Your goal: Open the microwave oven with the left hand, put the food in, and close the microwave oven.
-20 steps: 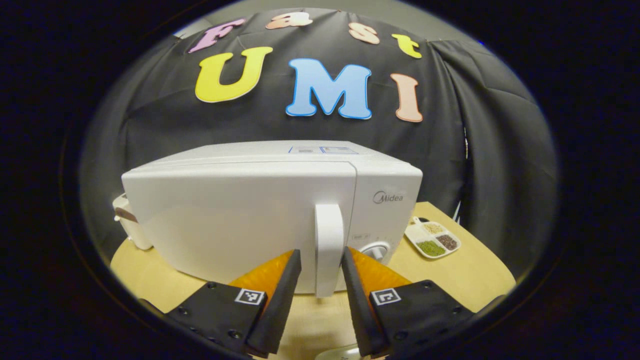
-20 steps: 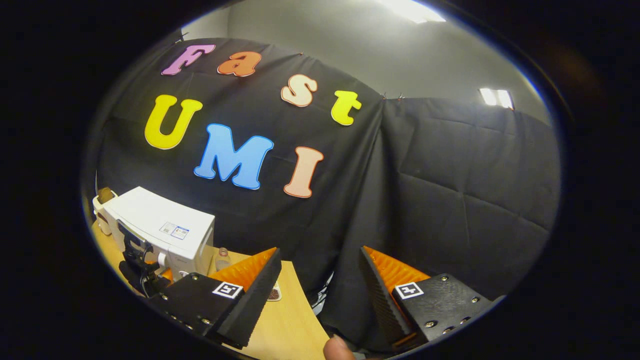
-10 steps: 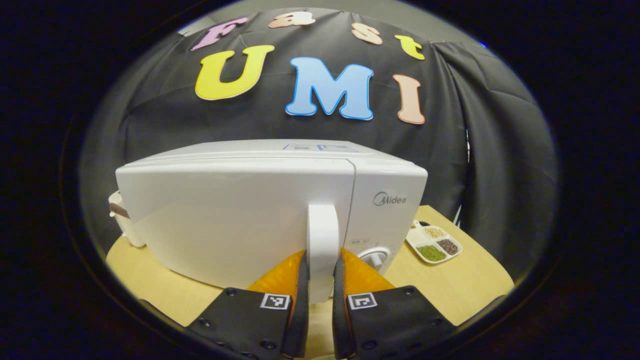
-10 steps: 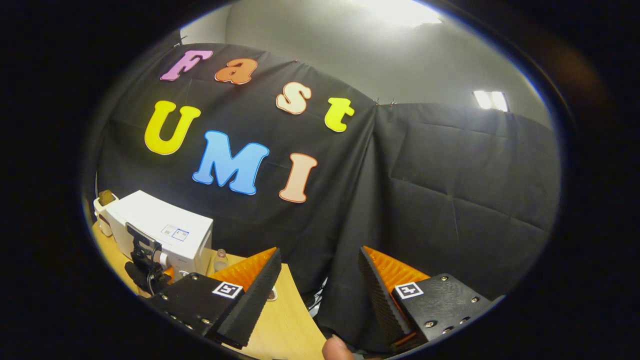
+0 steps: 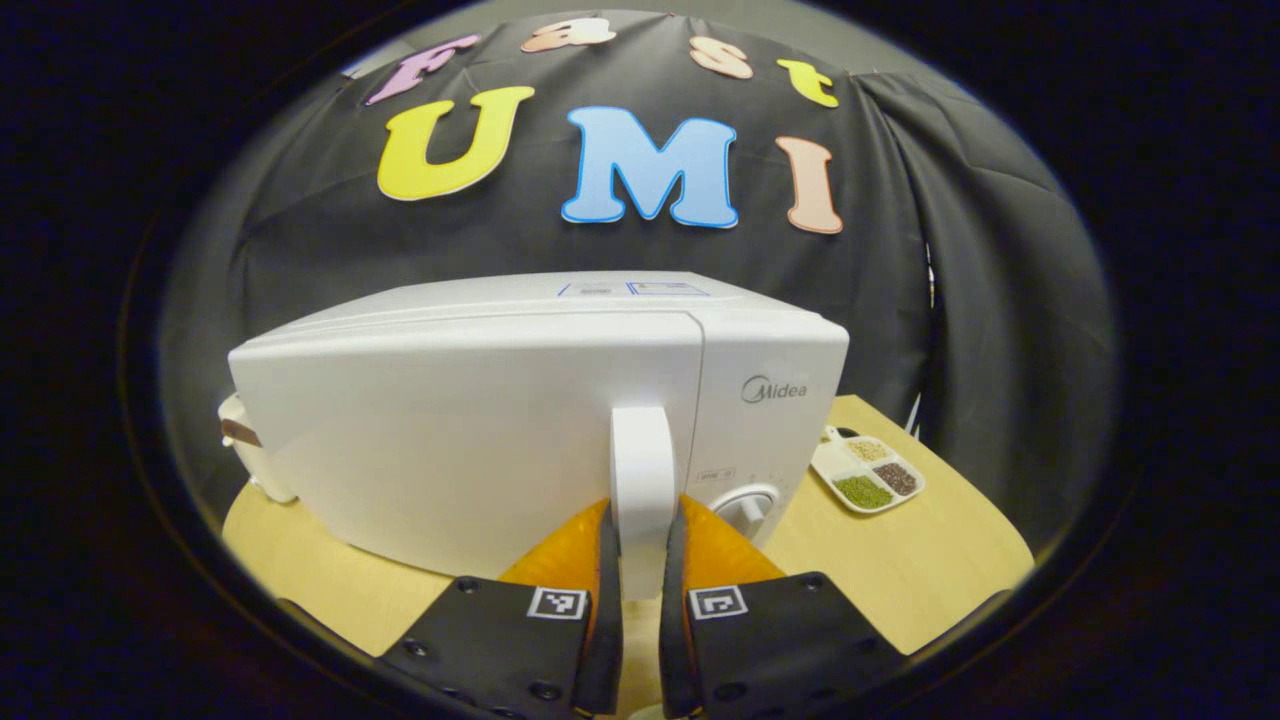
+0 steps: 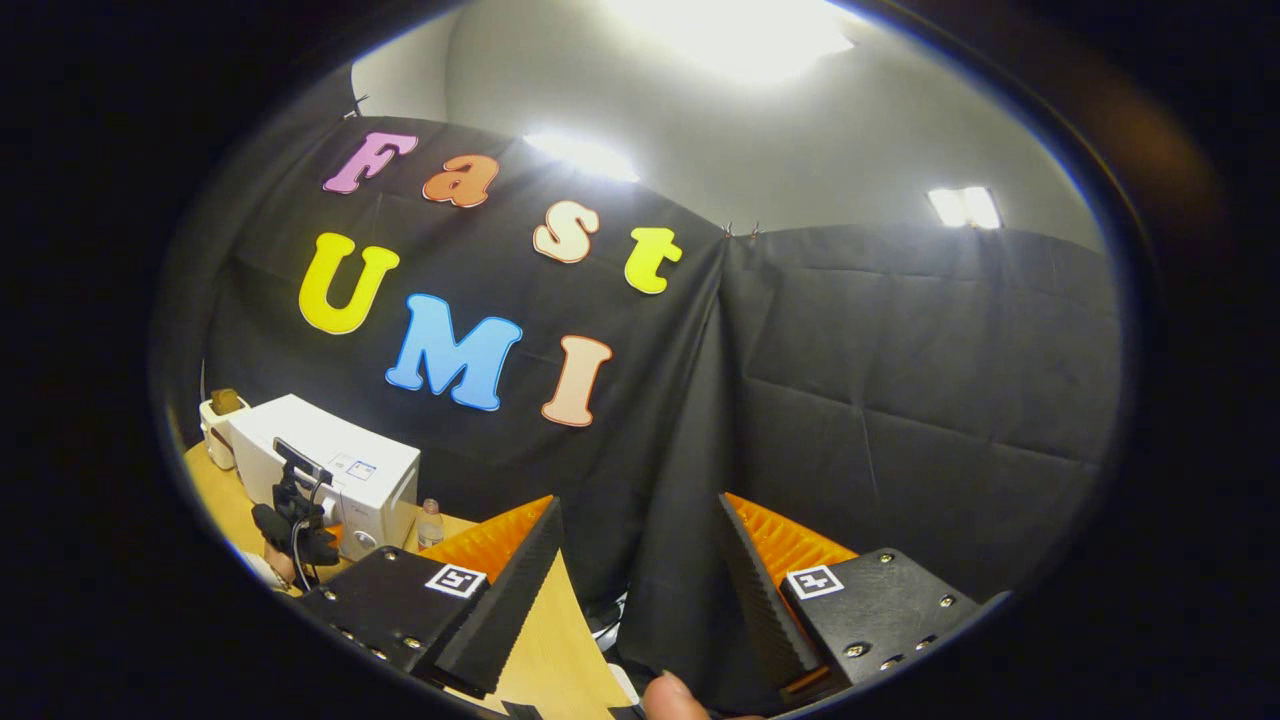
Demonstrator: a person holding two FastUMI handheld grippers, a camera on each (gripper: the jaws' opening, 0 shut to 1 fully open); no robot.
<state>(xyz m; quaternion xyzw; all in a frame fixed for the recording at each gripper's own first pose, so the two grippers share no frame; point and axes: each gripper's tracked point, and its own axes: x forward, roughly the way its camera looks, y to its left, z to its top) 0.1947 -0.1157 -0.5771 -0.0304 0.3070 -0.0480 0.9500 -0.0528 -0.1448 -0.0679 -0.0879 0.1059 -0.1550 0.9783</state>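
One microwave [image 5: 480, 420] sits on the surface [image 5: 920, 560]; left gripper [image 5: 640, 590] fingers pinch its one door handle [image 5: 642, 480]. Right of it, one four-compartment food tray [image 5: 868, 475]. Right gripper [image 6: 635, 590] fingers spread, holding nothing.

A second ago my left gripper [image 5: 640, 560] stood with its jaws spread to either side of the microwave's handle [image 5: 641, 480], a clear gap on both sides. I then pushed in closer and brought the jaws together until both pressed on the handle's lower end. Over the last half second that grip hardly altered. My right gripper [image 6: 635, 590] tilted upward: the microwave [image 6: 335, 480] sank smaller toward the left edge of its view, and more ceiling light came into sight above.
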